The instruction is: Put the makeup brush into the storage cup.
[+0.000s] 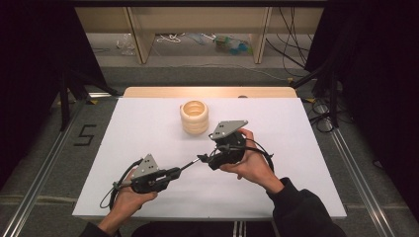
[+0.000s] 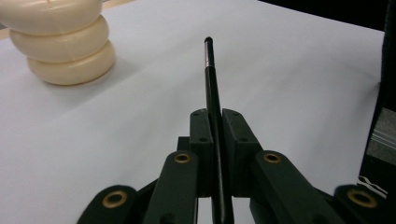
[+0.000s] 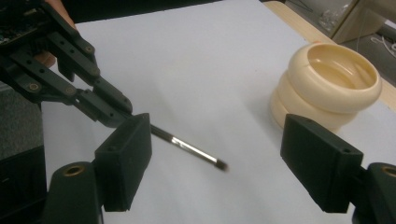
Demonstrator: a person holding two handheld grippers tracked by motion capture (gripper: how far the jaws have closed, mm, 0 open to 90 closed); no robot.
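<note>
My left tongs [image 1: 184, 169] are clamped on a thin black rod [image 2: 211, 93]; in the left gripper view the 2 jaws press flat against the rod from both sides, and it runs straight out ahead of them to a small metal band and a rounded tip. In the high view the rod [image 1: 191, 165] bridges the gap from my left tongs toward my right tongs [image 1: 203, 159], with its tip just beside them.

My right tongs are spread wide and grip nothing. In the right gripper view the 2 jaws stand well apart, and the rod's tip [image 3: 219, 164] lies between them, nearer the left jaw in that view, touching neither. The left tongs [image 3: 123, 112] show behind that left jaw, holding the rod's other end.

A cream ribbed ring holder [image 1: 193, 117] stands upright on the white desk [image 1: 296, 163], ahead of both tongs and apart from them. In the right gripper view the holder [image 3: 327, 88] sits beyond the right jaw, its open top visible. In the left gripper view it is ahead and to the left of the rod
</note>
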